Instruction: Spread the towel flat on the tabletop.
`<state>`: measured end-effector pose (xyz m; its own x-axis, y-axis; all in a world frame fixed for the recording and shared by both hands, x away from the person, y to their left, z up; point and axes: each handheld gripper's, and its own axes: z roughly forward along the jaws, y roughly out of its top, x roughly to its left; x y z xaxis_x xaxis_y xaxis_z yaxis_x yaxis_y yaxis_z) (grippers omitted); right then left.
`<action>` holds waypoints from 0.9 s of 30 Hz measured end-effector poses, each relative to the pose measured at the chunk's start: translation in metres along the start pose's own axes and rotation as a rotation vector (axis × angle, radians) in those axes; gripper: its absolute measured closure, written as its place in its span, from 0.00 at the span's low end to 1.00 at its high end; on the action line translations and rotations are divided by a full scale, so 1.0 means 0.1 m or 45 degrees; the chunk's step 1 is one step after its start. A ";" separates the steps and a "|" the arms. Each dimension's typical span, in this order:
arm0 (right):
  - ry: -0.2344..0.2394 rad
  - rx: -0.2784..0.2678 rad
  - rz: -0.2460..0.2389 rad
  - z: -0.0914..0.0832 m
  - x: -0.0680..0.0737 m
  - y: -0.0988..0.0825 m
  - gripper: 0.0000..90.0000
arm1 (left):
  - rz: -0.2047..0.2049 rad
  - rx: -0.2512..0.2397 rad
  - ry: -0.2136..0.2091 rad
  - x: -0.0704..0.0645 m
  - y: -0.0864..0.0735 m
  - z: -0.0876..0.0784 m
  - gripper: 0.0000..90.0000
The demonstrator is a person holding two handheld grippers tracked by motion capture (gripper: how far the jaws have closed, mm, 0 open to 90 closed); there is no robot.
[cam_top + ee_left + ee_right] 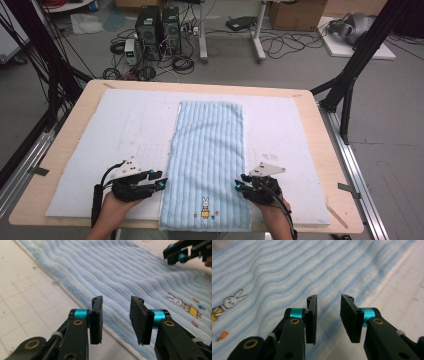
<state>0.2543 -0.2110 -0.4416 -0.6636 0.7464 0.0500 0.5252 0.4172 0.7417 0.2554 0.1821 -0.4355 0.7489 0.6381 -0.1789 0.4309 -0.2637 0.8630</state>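
While both jaws gape, each hand-held gripper (162, 181) flanks the towel (210, 150).

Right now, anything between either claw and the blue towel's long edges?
Nothing visible. The left claw sits at the blue towel's left edge, the right claw at its right edge, both with jaws apart and nothing between them. Bare white mat lies on either side of the towel.

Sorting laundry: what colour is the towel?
Light blue towel, ribbed stripes, small rabbit motif; high view shows it best.
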 end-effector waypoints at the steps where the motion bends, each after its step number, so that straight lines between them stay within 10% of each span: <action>1: -0.005 0.028 -0.026 0.04 0.01 0.00 0.79 | -0.008 -0.005 0.009 0.02 0.01 0.01 0.68; 3: 0.038 0.072 -0.072 0.02 -0.01 0.02 0.94 | -0.019 -0.012 0.015 0.06 0.04 0.02 0.67; 9: 0.062 0.131 -0.143 -0.04 -0.01 0.02 0.89 | -0.026 -0.024 0.043 0.16 0.13 0.08 0.62; 13: 0.079 0.014 -0.054 -0.02 -0.15 0.06 0.71 | -0.034 -0.013 0.046 0.26 0.19 0.16 0.59; 15: -0.004 -0.069 0.036 0.00 -0.34 0.16 0.66 | -0.037 -0.015 0.044 0.33 0.23 0.19 0.59; 27: -0.190 -0.050 0.197 0.51 -1.04 0.61 0.69 | -0.029 -0.036 0.071 0.63 0.37 0.32 0.53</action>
<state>0.3832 -0.2368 -0.4355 -0.4891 0.8696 0.0680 0.5917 0.2735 0.7584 0.3346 0.1889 -0.4300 0.7093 0.6834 -0.1727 0.4324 -0.2284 0.8723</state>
